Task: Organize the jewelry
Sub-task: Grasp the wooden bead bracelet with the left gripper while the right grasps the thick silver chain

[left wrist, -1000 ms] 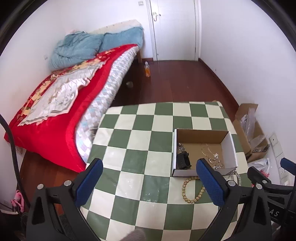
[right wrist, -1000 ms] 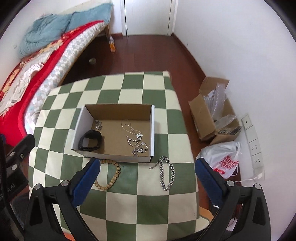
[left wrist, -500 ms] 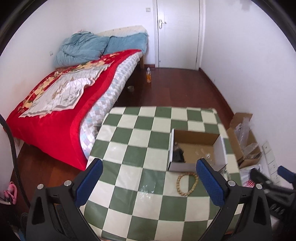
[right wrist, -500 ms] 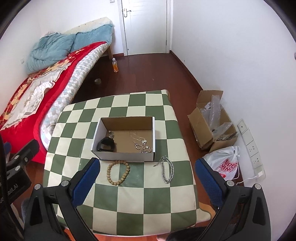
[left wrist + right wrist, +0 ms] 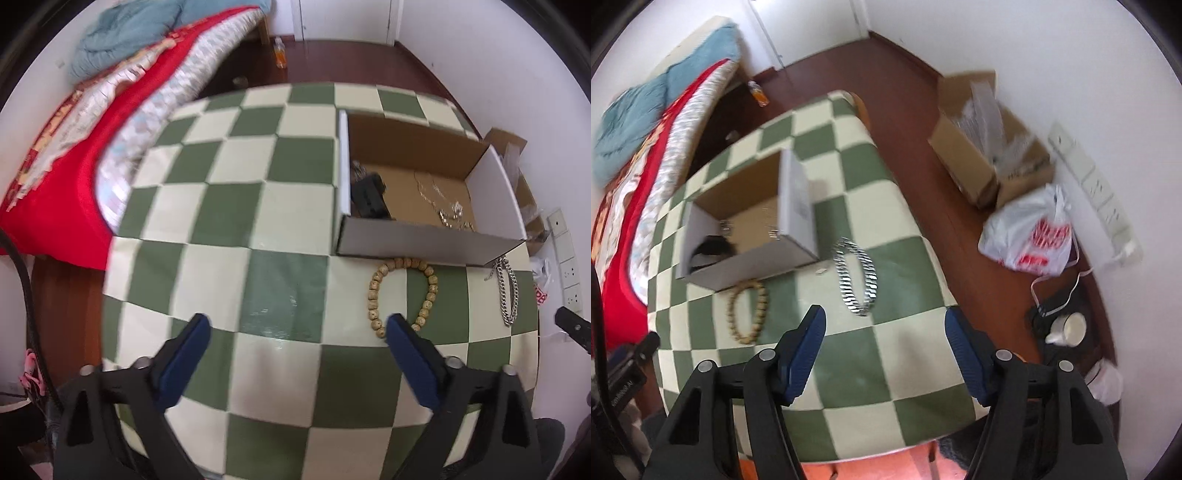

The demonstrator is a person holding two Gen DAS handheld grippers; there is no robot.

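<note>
A checkered green-and-cream tablecloth covers the table, and on it sits an open cardboard box already holding a black band and thin silver necklaces. Two pieces lie outside it on the cloth, just beside its near wall: a wooden bead bracelet and a silver chain bracelet.

The step in hand looks like the approach to these loose pieces. The right gripper hangs above the cloth with its fingers spread wide and nothing between them, the chain just ahead. The left gripper is likewise spread and empty, its right-hand pad near the bead loop. Next, the right gripper would need to drop low, straddle one run of the chain, pinch it, and lift it over the box wall; a flat chain on soft cloth may slip or bunch the fabric.

Around: a bed with a red cover, a floor-level cardboard box, a white plastic bag. Nothing stands between either gripper and its piece.
</note>
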